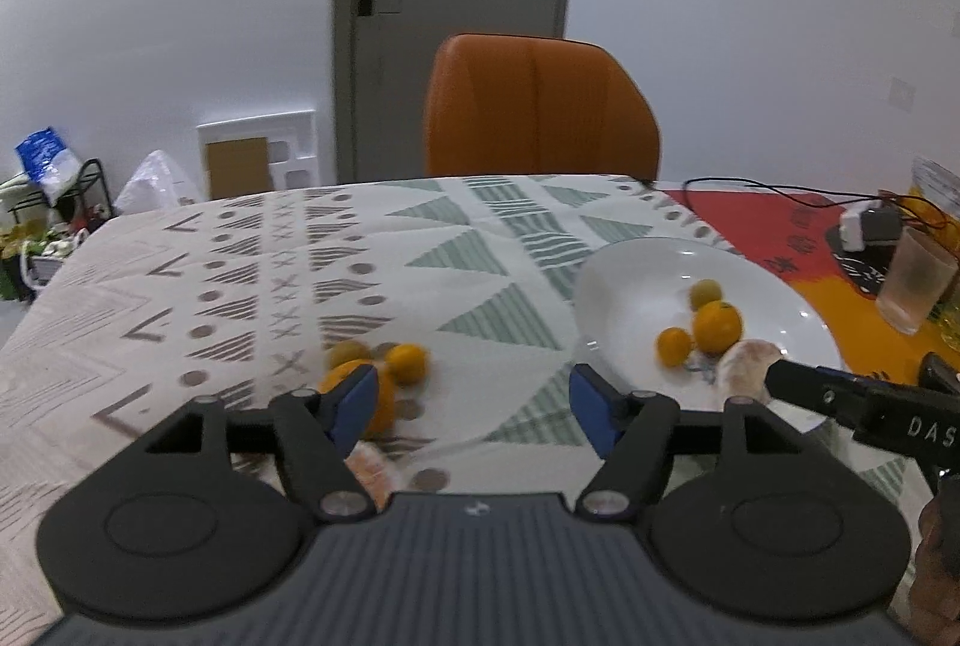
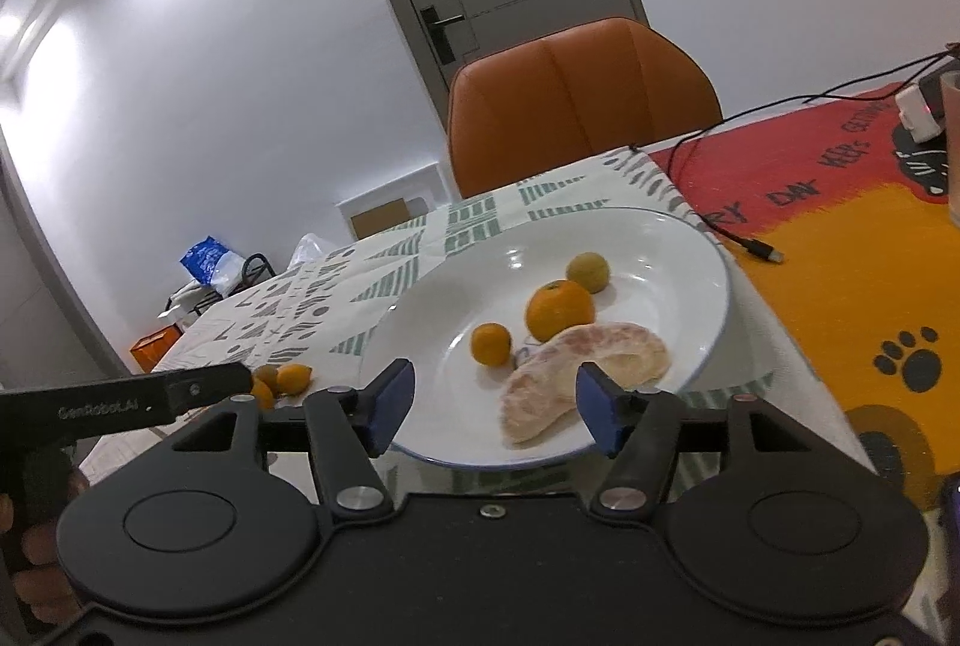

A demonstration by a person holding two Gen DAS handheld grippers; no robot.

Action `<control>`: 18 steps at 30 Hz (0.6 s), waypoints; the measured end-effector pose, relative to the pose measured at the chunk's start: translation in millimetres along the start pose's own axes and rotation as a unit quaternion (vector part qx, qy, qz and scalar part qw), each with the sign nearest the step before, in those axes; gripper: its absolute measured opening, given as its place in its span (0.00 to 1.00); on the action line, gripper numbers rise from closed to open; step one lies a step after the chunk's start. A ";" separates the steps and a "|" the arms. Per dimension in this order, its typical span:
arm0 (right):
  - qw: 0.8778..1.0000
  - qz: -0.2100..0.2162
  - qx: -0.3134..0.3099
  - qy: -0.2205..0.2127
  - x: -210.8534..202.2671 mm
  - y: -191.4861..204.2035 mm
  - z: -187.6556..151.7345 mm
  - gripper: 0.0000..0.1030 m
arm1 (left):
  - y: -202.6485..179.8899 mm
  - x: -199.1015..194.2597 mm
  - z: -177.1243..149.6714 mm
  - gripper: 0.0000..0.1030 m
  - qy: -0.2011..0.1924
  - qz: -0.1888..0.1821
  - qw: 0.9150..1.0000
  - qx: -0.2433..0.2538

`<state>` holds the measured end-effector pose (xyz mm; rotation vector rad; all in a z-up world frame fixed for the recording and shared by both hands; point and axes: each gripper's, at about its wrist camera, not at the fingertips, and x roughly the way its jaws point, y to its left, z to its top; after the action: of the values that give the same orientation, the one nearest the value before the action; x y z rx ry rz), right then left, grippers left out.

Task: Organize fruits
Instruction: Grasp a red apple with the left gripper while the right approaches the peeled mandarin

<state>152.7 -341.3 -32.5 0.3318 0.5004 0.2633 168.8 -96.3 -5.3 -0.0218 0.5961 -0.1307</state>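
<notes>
A white plate (image 2: 690, 262) holds an orange (image 2: 559, 308), a small orange (image 2: 490, 343), a yellow-green fruit (image 2: 588, 272) and a peeled pomelo wedge (image 2: 576, 376). The plate (image 1: 624, 280) also shows in the left wrist view. My right gripper (image 2: 495, 406) is open over the plate's near rim, its right finger in front of the wedge. On the cloth lie an orange (image 1: 384, 400), a small orange (image 1: 407, 362), a greenish fruit (image 1: 351, 349) and a pomelo piece (image 1: 375, 472). My left gripper (image 1: 471, 409) is open just above them, its left finger over the orange.
An orange chair (image 1: 540, 105) stands behind the table. A plastic cup (image 1: 915, 280), a white charger (image 1: 864, 226) and a black cable (image 2: 720, 226) lie on the red-and-orange mat at the right. Clutter sits on the floor at the left.
</notes>
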 end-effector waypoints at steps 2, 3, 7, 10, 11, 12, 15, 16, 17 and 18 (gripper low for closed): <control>1.000 0.006 -0.004 0.002 1.7 6.1 -0.8 0.60 | 8.2 -3.8 -2.8 0.69 0.000 0.009 1.000 -0.005; 1.000 0.008 -0.006 0.003 2.8 8.1 -1.0 0.62 | 11.8 -5.4 -4.1 0.69 0.000 0.013 1.000 -0.007; 1.000 0.018 -0.015 0.005 5.6 21.1 -2.7 0.69 | 28.0 -11.6 -10.6 0.70 0.004 0.031 0.999 -0.020; 1.000 0.024 -0.018 0.001 7.0 29.1 -4.0 0.77 | 39.7 -15.2 -15.3 0.71 0.007 0.044 0.999 -0.030; 0.999 0.026 -0.018 0.001 7.5 31.5 -4.6 0.80 | 42.8 -16.5 -16.9 0.71 0.008 0.047 0.998 -0.034; 0.999 0.028 -0.018 0.001 7.8 33.5 -4.9 0.82 | 46.0 -17.3 -18.2 0.71 0.008 0.049 0.998 -0.037; 0.999 0.034 -0.022 0.004 10.8 41.6 -6.7 0.88 | 55.2 -20.4 -23.4 0.71 0.011 0.056 0.997 -0.046; 0.999 0.036 -0.024 0.004 11.5 43.8 -7.0 0.89 | 58.7 -21.4 -25.0 0.71 0.012 0.059 0.997 -0.049; 0.999 0.038 -0.026 0.005 12.0 46.3 -7.5 0.90 | 61.0 -22.0 -26.5 0.71 0.012 0.061 0.997 -0.052; 0.999 0.041 -0.029 0.006 12.5 49.5 -8.2 0.91 | 63.8 -22.4 -27.9 0.71 0.013 0.062 0.996 -0.055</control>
<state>151.0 -290.1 -26.2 0.2947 0.4911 0.3581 142.3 -29.7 -19.6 -0.0894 0.6294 0.0225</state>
